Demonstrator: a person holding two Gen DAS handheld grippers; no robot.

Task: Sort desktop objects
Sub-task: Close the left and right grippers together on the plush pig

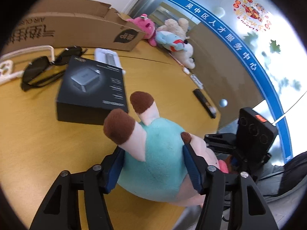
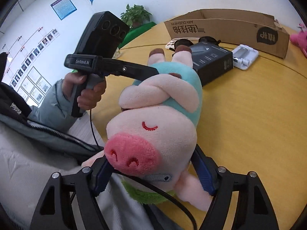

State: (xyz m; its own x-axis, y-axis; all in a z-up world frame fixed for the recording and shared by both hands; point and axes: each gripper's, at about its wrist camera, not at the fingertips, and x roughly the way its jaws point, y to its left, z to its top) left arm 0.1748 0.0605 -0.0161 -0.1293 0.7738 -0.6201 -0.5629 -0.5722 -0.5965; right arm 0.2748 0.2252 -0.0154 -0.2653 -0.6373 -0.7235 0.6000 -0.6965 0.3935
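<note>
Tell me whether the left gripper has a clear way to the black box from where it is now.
Probably not: the plush pig fills the space between the left gripper's fingers, and its legs stick up right before the black box.

The plush pig (image 2: 159, 126) is pale pink with a brighter pink snout, a red stitched eye, brown hooves and a turquoise shirt, and it lies on a yellow-ochre table (image 2: 249, 118). Behind it sit a black box (image 1: 92, 88) printed with a grey charger, dark sunglasses (image 1: 36, 72) and a brown cardboard carton (image 2: 230, 28) with black lettering. Both grippers are black with blue pads.
</note>
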